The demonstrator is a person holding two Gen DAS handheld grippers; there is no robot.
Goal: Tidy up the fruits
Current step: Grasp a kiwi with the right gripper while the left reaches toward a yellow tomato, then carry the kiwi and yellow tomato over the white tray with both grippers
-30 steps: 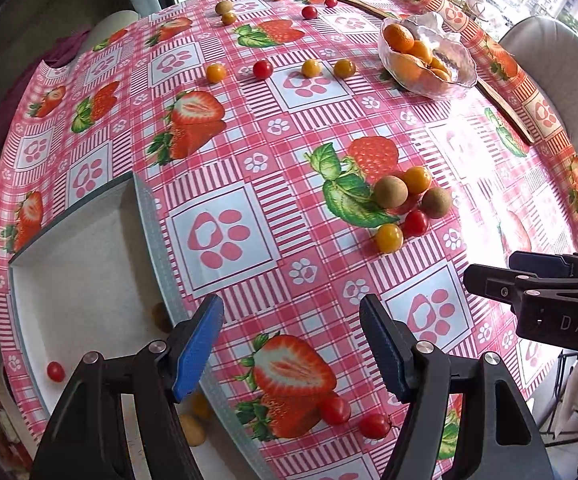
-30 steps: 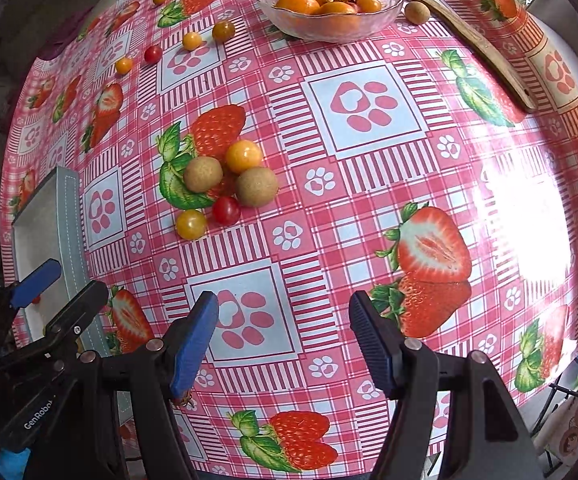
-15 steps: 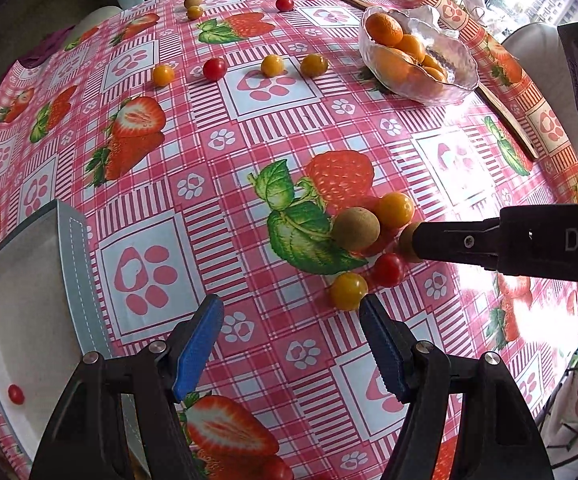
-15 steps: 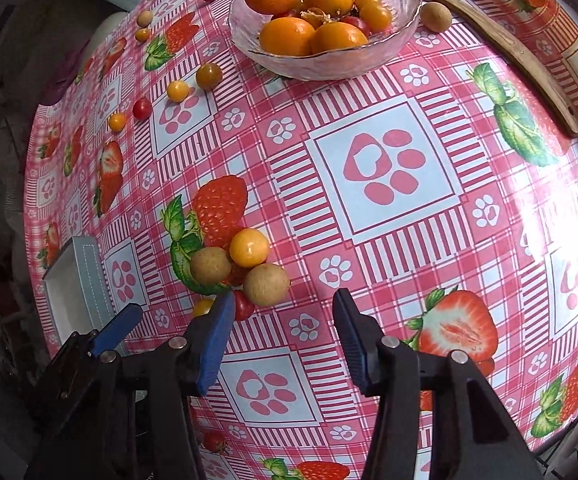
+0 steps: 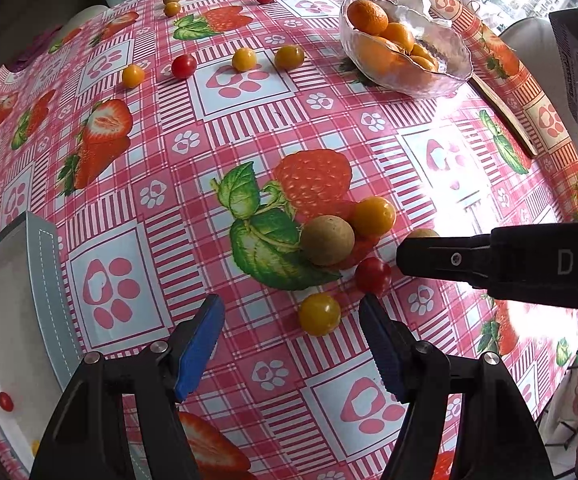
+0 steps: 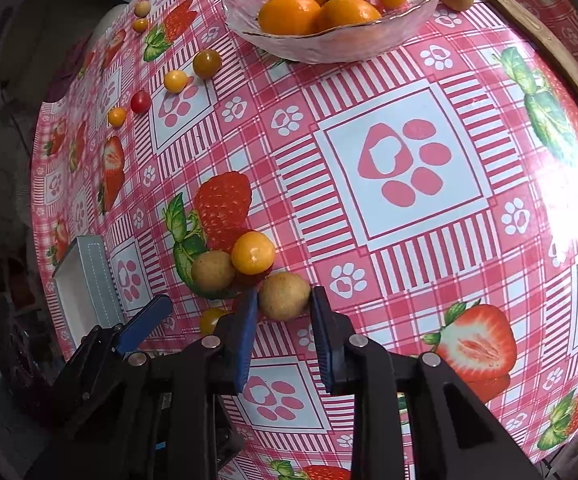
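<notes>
Fruits lie scattered on a strawberry-print tablecloth (image 5: 249, 128). The right wrist view shows the right gripper (image 6: 283, 308) closing on a brown longan (image 6: 284, 295), its pads at the fruit's sides; the left view hides most of that longan behind the gripper's black arm. Only the left view shows a red tomato (image 5: 5, 401) in the grey tray (image 5: 45, 280) (at the table's edge). The left gripper (image 5: 289, 344) is open and narrowing, with a yellow tomato (image 5: 319, 314) just ahead of its tips. The cluster counts five fruits: two longans, two yellow-orange tomatoes and one red tomato. A glass bowl (image 6: 329, 44) holds oranges.

Fruit cluster (image 5: 341, 240) between tray (image 5: 45, 280), bowl (image 5: 445, 72).
</notes>
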